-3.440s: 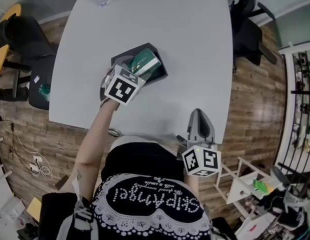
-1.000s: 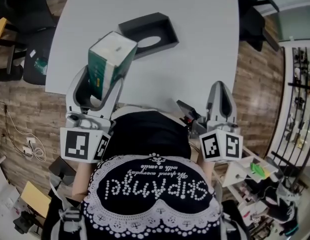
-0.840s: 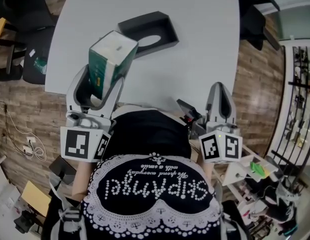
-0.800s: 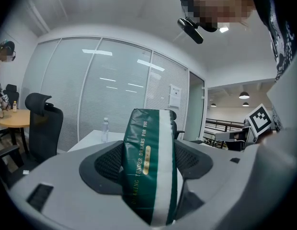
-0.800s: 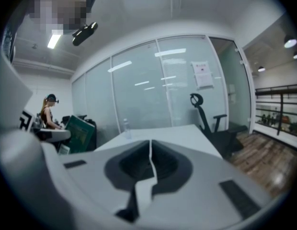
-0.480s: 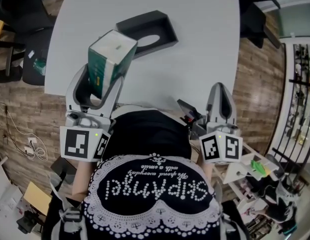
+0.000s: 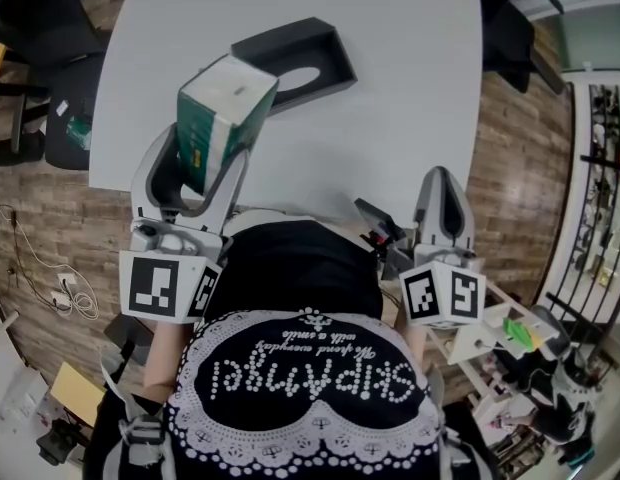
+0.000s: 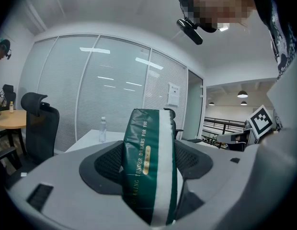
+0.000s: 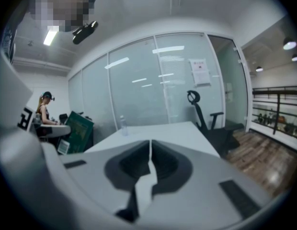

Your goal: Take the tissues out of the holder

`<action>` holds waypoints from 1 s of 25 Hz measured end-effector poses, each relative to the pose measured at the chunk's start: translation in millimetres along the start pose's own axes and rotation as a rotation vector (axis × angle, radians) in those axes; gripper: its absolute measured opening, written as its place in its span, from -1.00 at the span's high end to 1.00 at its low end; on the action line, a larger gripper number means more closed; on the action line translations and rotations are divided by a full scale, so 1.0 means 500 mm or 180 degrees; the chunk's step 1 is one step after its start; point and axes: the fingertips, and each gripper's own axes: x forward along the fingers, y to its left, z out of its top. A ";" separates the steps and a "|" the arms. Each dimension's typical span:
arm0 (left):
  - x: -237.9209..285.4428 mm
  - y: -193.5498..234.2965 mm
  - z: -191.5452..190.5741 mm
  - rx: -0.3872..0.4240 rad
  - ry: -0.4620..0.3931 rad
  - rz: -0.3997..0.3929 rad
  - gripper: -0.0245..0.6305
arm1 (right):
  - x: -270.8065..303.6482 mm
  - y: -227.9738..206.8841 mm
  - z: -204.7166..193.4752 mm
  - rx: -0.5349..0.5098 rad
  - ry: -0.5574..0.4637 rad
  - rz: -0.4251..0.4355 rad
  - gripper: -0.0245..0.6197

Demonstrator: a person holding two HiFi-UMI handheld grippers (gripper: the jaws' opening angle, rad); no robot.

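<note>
My left gripper is shut on a green and white tissue pack, held up above the near edge of the white table. In the left gripper view the tissue pack stands on end, pinched between the two dark pads. The black holder lies on the table beyond it, with its oval opening showing and nothing inside. My right gripper hangs near the person's right side, off the table edge. In the right gripper view its jaws are closed on nothing.
A clear water bottle stands at the table's far end. Black office chairs stand at the left and right of the table. White shelving with small items stands on the wooden floor at the lower right.
Since 3.4 s ago the left gripper has pulled the tissue pack out of the holder and lifted it toward the person. Over the last second both grippers are nearly still.
</note>
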 end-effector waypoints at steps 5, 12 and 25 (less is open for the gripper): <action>0.001 0.002 0.009 -0.0002 -0.0052 0.0019 -0.12 | 0.001 0.000 0.000 0.0000 0.0003 0.0000 0.82; 0.003 0.004 0.008 0.0003 -0.0034 0.0027 -0.12 | 0.002 -0.002 0.001 -0.0016 0.0012 -0.0005 0.82; 0.008 0.002 0.019 0.0035 -0.0104 -0.0006 -0.12 | 0.000 0.001 0.007 -0.0128 0.0009 -0.0001 0.82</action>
